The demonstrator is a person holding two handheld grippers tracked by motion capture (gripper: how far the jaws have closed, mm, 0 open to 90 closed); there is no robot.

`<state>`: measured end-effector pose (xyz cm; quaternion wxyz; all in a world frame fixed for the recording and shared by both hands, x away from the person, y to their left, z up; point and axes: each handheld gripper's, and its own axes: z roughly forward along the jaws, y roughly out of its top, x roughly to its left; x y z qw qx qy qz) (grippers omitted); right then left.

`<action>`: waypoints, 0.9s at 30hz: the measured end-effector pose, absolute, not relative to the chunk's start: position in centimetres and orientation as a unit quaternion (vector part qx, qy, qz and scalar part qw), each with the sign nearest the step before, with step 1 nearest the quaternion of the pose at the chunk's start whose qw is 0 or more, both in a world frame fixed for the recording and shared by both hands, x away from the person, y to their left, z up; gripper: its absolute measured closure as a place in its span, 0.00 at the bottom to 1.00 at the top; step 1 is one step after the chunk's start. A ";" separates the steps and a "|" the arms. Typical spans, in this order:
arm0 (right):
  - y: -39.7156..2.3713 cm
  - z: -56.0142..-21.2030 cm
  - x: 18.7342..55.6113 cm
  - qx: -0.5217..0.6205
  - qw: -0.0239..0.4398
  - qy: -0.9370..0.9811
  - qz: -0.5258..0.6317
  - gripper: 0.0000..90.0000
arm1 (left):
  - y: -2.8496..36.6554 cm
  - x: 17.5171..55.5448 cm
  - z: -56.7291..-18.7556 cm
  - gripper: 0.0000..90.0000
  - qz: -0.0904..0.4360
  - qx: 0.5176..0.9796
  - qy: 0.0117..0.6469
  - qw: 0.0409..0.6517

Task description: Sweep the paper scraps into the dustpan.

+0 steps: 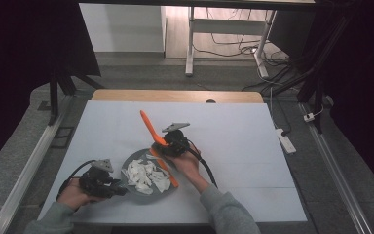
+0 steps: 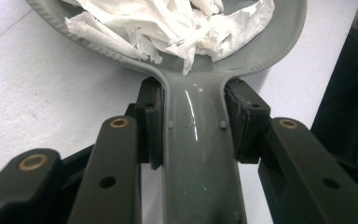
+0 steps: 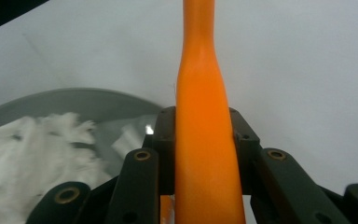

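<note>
A grey dustpan [image 1: 132, 161] lies on the white table near the front edge, with a heap of torn white paper [image 1: 146, 175] in it. My left gripper [image 1: 119, 189] is shut on the pan's handle [image 2: 198, 154], one pad on each side. In the left gripper view the paper [image 2: 168, 23] fills the pan's bowl just beyond the jaws. My right gripper [image 1: 168, 146] is shut on an orange brush handle [image 3: 204, 116], which slants up and away to its tip [image 1: 144, 117]. The brush's lower orange end [image 1: 168, 173] lies along the pan's right edge. The pan [image 3: 84, 100] and paper [image 3: 37, 149] sit left of it.
The white table top [image 1: 243, 141] stretches to the right and back, with a wooden strip [image 1: 175, 95] at its far edge. Dark curtains stand on both sides. A white desk frame [image 1: 191, 44] and cables lie on the floor beyond.
</note>
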<state>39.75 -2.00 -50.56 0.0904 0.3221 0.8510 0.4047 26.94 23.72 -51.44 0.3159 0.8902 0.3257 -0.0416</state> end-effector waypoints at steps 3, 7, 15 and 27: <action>-1.2 -50.2 38.4 0.313 0.079 0.848 0.420 0.78 | 23.7 26.9 -51.4 0.68 -0.041 0.890 0.326 0.315; 0.0 -49.2 36.4 0.280 0.047 0.853 0.438 0.78 | 23.7 26.9 -51.5 0.68 -0.041 0.890 0.327 0.316; -1.0 -46.3 35.6 0.264 0.070 0.839 0.471 0.78 | 23.7 27.0 -51.6 0.68 -0.042 0.889 0.327 0.317; -3.3 -46.1 36.3 0.290 0.078 0.827 0.475 0.78 | 23.7 27.0 -51.8 0.68 -0.042 0.887 0.329 0.321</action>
